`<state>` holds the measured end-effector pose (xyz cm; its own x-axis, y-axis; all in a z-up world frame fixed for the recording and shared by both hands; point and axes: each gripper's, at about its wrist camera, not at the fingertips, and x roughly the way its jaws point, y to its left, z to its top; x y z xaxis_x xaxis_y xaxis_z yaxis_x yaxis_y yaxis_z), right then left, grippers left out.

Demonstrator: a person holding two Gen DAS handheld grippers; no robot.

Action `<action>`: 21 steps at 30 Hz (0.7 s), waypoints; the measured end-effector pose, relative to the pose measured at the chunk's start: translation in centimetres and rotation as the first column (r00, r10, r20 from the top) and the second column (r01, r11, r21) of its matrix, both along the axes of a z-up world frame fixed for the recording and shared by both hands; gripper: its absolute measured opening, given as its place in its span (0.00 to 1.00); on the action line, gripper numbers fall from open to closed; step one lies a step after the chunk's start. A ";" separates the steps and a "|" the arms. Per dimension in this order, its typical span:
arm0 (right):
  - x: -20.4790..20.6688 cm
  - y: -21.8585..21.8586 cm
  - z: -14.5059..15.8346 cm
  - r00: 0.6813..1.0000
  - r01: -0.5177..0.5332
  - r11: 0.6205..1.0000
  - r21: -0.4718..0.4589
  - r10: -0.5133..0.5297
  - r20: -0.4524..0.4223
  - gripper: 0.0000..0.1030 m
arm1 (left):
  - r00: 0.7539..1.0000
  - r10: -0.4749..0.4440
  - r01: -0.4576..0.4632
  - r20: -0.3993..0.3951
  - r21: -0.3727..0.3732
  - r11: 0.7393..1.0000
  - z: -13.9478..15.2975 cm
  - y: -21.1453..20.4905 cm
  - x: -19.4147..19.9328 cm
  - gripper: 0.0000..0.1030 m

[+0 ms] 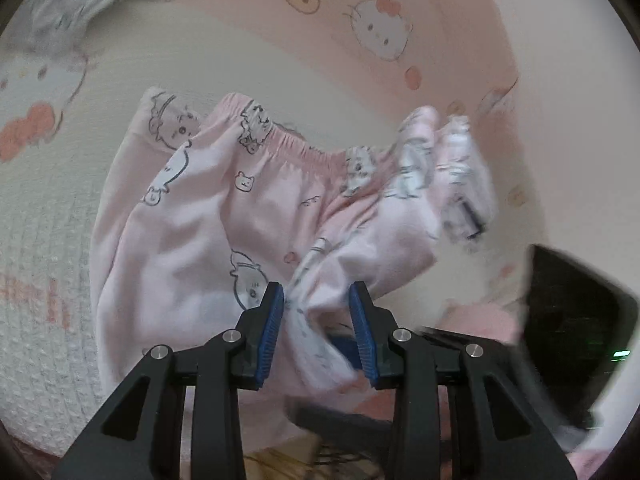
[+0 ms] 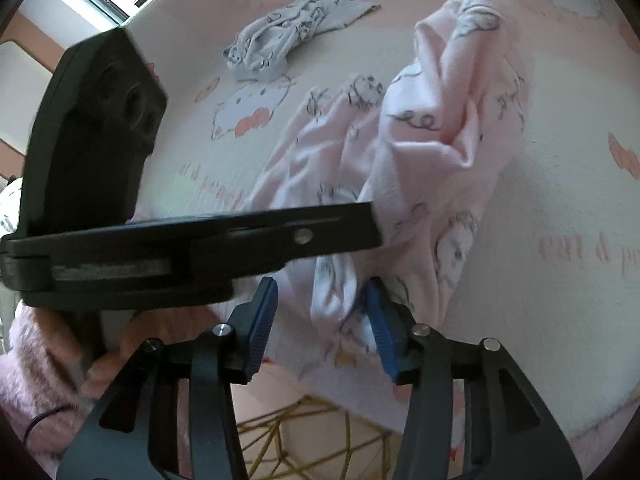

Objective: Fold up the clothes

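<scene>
surface: bed (image 2: 560, 184), cartoon-cat sheet
garment: pink pants (image 1: 208, 216) bunched mid-bed, waistband up
left gripper (image 1: 316, 320): narrow, clamped on a pants fold
right gripper (image 2: 320, 320): half-wide, cloth between the pads, no clear pinch
other: grey garment (image 2: 280, 44) well apart
tip: likely best to get a firm pinch, then pull the hem taut before laying it flat

Pink cartoon-print pants (image 1: 208, 216); grey printed garment (image 2: 288, 46); pink cat-print bedsheet (image 2: 560, 208).
</scene>
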<state>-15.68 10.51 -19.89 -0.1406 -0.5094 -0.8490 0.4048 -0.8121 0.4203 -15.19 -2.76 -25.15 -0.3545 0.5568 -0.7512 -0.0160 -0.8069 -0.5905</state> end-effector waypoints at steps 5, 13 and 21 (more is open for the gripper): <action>0.6 4.3 1.4 0.994 0.110 0.993 0.040 -0.109 -0.009 0.47 | 0.998 0.050 -0.049 0.036 -0.027 0.998 -1.1 -0.2 -0.4 0.20; -3.7 6.7 0.3 0.945 0.321 0.944 0.077 -0.313 -0.094 0.49 | 0.997 0.038 -0.045 0.067 0.120 0.992 -1.2 -1.7 0.0 0.36; -4.7 6.3 1.6 0.926 0.365 0.928 -0.080 -0.370 -0.067 0.46 | 0.996 0.059 -0.066 -0.065 -0.101 0.993 0.8 -0.7 0.6 0.08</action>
<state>-20.35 16.81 -18.25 -0.3940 -0.4629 -0.7940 0.1172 -0.8822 0.4561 -14.55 -3.50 -24.33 -0.4336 0.4529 -0.7790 0.0027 -0.8638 -0.5038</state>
